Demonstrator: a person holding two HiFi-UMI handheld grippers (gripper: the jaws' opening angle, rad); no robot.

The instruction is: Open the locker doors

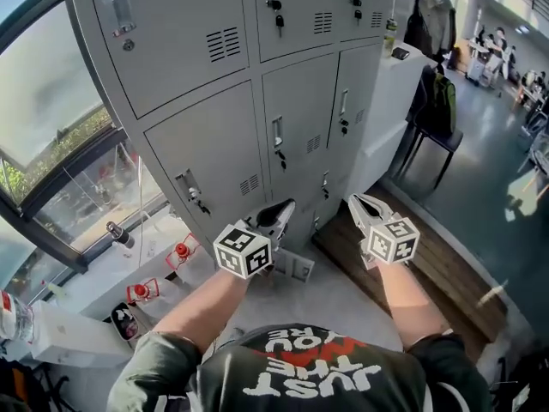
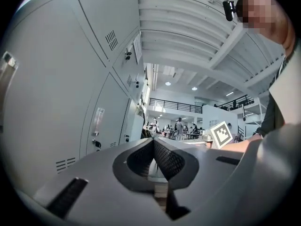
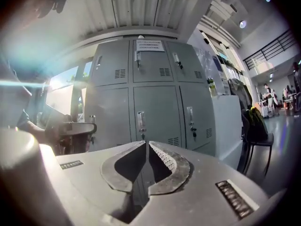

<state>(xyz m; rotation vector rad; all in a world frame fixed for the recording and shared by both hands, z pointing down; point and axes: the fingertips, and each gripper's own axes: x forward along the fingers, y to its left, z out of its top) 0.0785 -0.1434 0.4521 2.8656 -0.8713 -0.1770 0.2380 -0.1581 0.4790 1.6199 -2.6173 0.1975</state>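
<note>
Head view, looking steeply down: a person is standing in front of the locker bank (image 1: 214, 157), holding one gripper in each hand.

Progress: all the doors (image 1: 296, 114) in sight are sitting shut and flush, in the top row, the middle row and what shows of the bottom row behind the hands. Judging from this, nothing of the task is done and every door is left to open.

Left gripper (image 1: 281, 213): hovering just in front of the bank's lower doors, apart from them and touching nothing. Left gripper view is showing its jaws clenched (image 2: 154, 142), pads meeting, nothing between them. It is looking along the bank's face.

Right gripper (image 1: 362, 206): hanging beside the left one, also in front of the bank's lower part. Right gripper view is showing its jaws clenched too (image 3: 146, 147), with only a hairline slit and nothing in it, and the bank standing ahead, not in contact.

Targets: the centre door of the bank's middle row is carrying a handle (image 1: 277, 133) with a key (image 1: 280, 158) hanging just under it.

Next, as I judge it: the jaws will need to part before taking any handle. Which door is coming first, I cannot tell.

Surroundings: a chair (image 1: 433, 136) is standing to the right of the bank.
</note>
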